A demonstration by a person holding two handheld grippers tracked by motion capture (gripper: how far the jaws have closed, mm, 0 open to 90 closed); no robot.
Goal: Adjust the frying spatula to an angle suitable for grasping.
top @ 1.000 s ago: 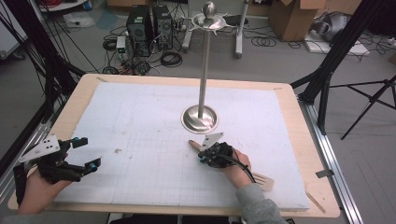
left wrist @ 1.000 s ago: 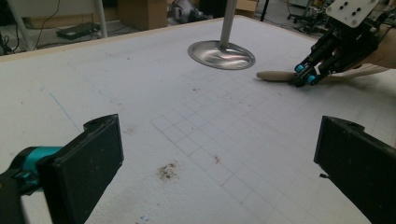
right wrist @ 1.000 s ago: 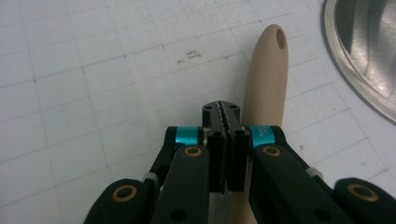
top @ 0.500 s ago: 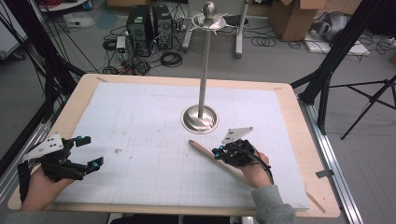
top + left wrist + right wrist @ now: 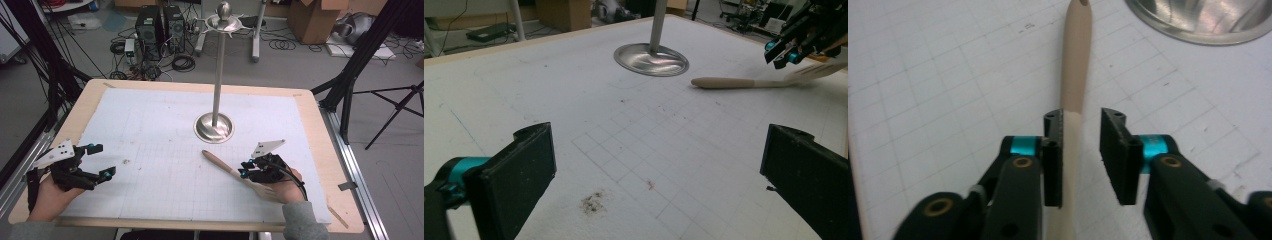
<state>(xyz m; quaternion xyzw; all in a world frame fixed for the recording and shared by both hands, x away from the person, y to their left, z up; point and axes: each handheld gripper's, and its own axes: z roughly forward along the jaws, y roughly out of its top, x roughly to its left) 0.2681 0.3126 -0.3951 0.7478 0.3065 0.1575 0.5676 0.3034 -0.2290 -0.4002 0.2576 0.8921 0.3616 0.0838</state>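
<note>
A pale wooden spatula (image 5: 222, 164) lies flat on the white gridded mat, its handle tip pointing toward the steel stand's round base (image 5: 214, 127). My right gripper (image 5: 243, 172) sits over its handle, near the blade end. In the right gripper view the handle (image 5: 1075, 60) runs between the jaws, which have just been opening: it rests against the left pad with a gap to the right pad. My left gripper (image 5: 104, 160) hovers at the mat's left edge, jaws wide open with nothing between them (image 5: 659, 185). From there I see the spatula (image 5: 729, 83) and the right gripper (image 5: 781, 52) farther off.
The stand's tall pole (image 5: 218, 75) rises from the base at the mat's middle, topped by a ring of hooks. The wooden table edge (image 5: 345, 165) frames the mat. A small dark smudge (image 5: 593, 201) marks the mat near my left gripper.
My right gripper has slid to the right along the spatula toward its blade, and its jaws have parted. The spatula and the left gripper have barely moved.
</note>
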